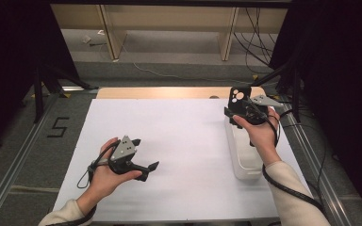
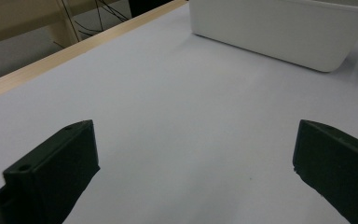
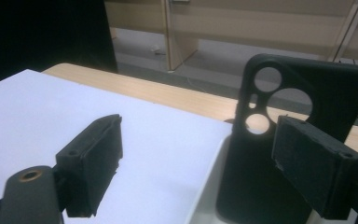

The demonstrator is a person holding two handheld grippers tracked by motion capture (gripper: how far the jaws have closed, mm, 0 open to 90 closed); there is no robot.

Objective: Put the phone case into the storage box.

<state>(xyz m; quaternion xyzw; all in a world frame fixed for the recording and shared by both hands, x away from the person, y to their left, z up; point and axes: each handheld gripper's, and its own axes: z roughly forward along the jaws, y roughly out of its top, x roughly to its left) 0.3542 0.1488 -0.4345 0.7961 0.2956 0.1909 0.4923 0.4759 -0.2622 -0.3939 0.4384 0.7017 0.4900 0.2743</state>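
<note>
The wooden table point(image 1: 169, 92) carries a white sheet point(image 1: 179, 155) that covers nearly all of its top; a bare wood strip shows along the far edge. A white plastic bin point(image 1: 245, 165) stands directly on the sheet near its right edge.

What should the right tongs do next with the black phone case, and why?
Probably close a little more. The phone case stands upright in the white bin between the right tongs; one pad looks against it, the other stands well clear, so it isn't gripped yet.
</note>
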